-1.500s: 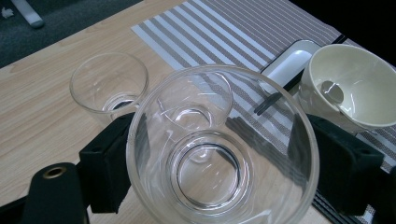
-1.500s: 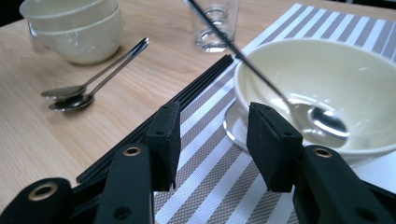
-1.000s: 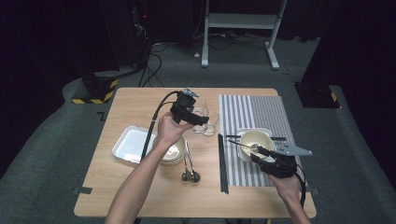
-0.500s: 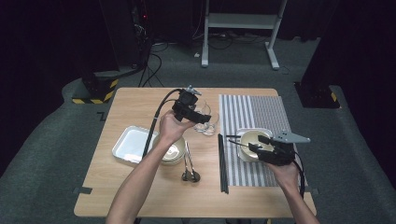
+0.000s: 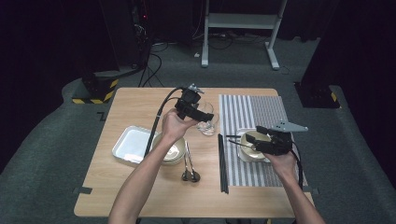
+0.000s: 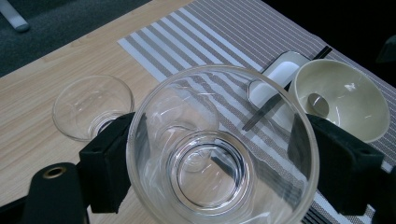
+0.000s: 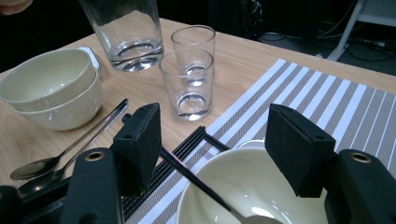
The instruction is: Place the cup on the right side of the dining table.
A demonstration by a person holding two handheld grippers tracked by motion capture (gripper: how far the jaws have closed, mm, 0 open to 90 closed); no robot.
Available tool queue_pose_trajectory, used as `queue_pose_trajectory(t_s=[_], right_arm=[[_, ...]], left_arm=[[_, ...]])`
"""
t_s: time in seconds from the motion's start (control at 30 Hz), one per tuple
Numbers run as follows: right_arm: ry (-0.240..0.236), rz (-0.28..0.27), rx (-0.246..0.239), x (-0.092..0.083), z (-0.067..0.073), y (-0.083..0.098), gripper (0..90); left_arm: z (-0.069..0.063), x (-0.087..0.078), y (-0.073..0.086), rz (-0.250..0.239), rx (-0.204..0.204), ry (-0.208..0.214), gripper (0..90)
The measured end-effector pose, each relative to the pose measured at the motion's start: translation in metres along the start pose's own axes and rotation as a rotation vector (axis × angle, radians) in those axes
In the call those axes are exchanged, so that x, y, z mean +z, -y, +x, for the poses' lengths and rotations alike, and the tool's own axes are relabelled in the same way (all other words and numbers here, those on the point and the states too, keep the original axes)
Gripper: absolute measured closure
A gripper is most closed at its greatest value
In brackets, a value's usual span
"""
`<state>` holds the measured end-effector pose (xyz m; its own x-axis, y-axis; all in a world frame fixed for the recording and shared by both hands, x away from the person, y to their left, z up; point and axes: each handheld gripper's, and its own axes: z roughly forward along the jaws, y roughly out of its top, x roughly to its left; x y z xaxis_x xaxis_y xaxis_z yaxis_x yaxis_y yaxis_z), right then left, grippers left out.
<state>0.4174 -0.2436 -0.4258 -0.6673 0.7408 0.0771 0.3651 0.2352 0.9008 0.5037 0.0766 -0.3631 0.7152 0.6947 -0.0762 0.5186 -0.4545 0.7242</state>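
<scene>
Now left gripper [image 5: 204, 116] fingers clamping a clear glass [image 6: 219, 149], right gripper [image 7: 212, 144] fingers just widened, released over cream bowl [image 7: 252, 186].

Three glasses [image 7: 187, 81], three cream bowls [image 7: 46, 79], two spoons [image 5: 189, 163], one white tray [image 5: 128, 144].

Two glasses [image 7: 189, 74], stacked bowls [image 5: 170, 151] and spoons [image 5: 189, 163] crowd the worktop [image 5: 140, 102] centre; its far-left corner lies bare, and the striped mat's [image 5: 261, 109] far half too.

On my wooden table [image 5: 140, 196] I see a white tray [image 5: 130, 144], two stacked bowls [image 7: 51, 91], two spoons [image 5: 190, 173], spare black chopsticks [image 5: 222, 163] and two empty glasses [image 7: 191, 77].
</scene>
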Motion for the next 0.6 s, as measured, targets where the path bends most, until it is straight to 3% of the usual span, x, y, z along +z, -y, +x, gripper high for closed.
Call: queue_pose_trajectory(t_s=[0.13,0.6], right_arm=[[0.017,-0.003,-0.032,0.004,-0.001,-0.004,33.0],[-0.013,-0.001,-0.062,0.023,0.001,-0.019,27.6]], left_arm=[[0.0,0.001,-0.003,0.006,0.003,0.0,18.5],[-0.003,0.006,-0.009,0.013,0.011,-0.003,18.5]])
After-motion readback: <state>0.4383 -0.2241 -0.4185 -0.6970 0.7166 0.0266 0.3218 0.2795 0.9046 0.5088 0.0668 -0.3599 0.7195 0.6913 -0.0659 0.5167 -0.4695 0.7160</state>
